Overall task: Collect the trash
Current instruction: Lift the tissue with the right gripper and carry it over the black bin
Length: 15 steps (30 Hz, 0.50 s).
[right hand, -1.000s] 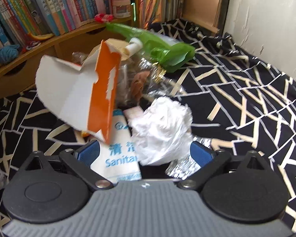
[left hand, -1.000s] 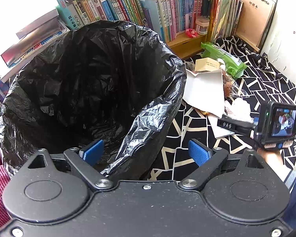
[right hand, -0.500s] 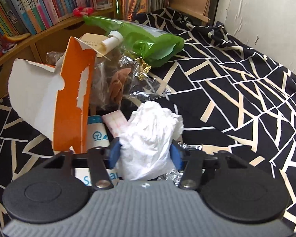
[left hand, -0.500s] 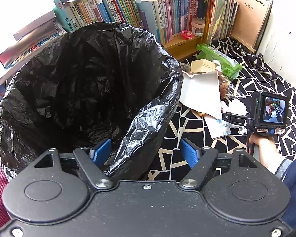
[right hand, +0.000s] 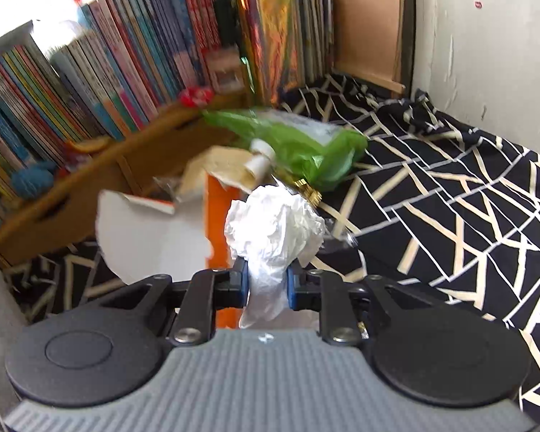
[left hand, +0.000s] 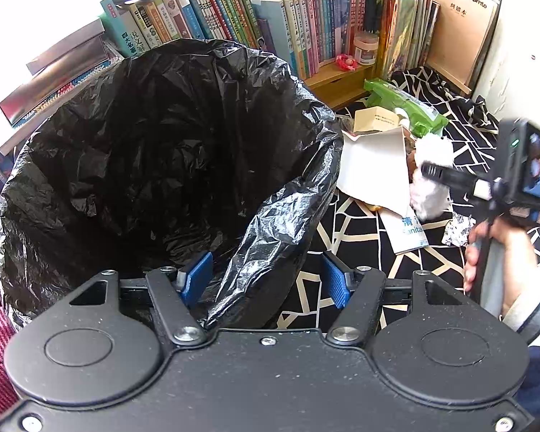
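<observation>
A black-bagged trash bin point(left hand: 162, 151) fills the left wrist view. My left gripper point(left hand: 266, 279) straddles its near rim, one blue pad inside the bag and one outside. Its jaws are closing and do not visibly pinch the plastic. My right gripper point(right hand: 268, 284) is closing on a crumpled white tissue wad point(right hand: 273, 223), with both pads pressing its lower part. In the left wrist view the tissue wad point(left hand: 433, 198) hangs just above the trash pile. In the pile lie a torn white-and-orange carton point(right hand: 154, 237), a green bag point(right hand: 306, 147) and a wipes packet point(left hand: 410, 230).
The pile lies on a black cloth with cream lines point(right hand: 450, 194). Rows of books on a low wooden shelf point(right hand: 100, 165) stand behind it, and a white wall point(right hand: 486, 36) closes the right side. A foil scrap point(left hand: 459, 230) lies by the person's hand point(left hand: 504, 252).
The right jaws closed on the tissue wad and lifted it off the pile. The left jaws narrowed around the bag's rim without the left gripper moving.
</observation>
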Motion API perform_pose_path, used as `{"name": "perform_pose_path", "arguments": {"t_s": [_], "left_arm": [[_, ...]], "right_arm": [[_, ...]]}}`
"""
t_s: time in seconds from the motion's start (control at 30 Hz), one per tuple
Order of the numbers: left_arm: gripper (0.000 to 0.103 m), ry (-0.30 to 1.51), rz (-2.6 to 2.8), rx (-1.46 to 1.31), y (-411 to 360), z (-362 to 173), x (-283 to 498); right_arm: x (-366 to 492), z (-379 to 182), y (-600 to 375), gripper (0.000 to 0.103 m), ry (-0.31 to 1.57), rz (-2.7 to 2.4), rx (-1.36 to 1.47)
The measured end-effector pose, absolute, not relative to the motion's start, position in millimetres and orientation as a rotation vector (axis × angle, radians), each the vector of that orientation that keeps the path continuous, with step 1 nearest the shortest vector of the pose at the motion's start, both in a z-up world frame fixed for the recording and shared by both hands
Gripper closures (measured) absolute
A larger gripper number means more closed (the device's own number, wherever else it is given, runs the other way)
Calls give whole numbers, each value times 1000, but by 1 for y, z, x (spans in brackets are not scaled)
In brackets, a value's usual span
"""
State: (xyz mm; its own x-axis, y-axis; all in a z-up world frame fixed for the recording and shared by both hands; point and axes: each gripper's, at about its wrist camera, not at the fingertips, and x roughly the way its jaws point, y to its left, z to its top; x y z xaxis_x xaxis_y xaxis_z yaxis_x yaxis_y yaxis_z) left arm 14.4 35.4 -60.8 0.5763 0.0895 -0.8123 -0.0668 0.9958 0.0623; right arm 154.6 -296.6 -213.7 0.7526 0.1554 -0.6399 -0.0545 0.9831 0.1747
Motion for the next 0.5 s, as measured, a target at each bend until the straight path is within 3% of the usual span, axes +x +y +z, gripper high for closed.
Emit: {"name": "perform_pose_path", "arguments": {"t_s": [0.5], "left_arm": [[40, 965, 99, 31, 38, -63, 17]], "right_arm": [[134, -124, -296, 79, 520, 450, 374]]}}
